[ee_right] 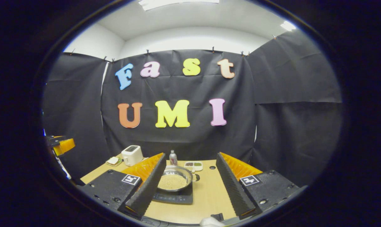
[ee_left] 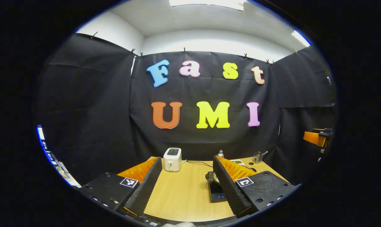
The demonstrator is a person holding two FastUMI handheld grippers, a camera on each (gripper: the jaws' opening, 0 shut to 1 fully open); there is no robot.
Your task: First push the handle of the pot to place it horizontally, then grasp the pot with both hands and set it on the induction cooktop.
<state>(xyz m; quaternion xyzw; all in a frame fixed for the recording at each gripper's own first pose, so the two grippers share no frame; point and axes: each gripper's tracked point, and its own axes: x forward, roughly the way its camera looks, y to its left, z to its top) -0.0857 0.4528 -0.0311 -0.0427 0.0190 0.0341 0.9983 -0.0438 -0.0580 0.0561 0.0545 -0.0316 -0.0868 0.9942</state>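
A metal pot (ee_right: 174,179) holding pale beige grains sits on the black induction cooktop (ee_right: 174,197) on the wooden table. Its dark handle (ee_right: 195,177) points to the right. My right gripper (ee_right: 191,156) hovers open in front of it, its left finger covering the pot's left edge. My left gripper (ee_left: 187,159) is open too, with nothing between its fingers. In the left gripper view the pot (ee_left: 211,177) and cooktop (ee_left: 216,192) are partly hidden behind the right finger. Each gripper appears at the edge of the other's view, the right (ee_left: 316,138) and the left (ee_right: 59,145).
A white toaster (ee_left: 172,159) (ee_right: 132,155) stands at the back of the table with its cable (ee_left: 198,163). Behind the cooktop are a small bottle (ee_right: 173,157) and a divided dish (ee_right: 193,165). A plate of bread (ee_right: 113,161) and a glass jar (ee_left: 257,156) sit near the table's sides.
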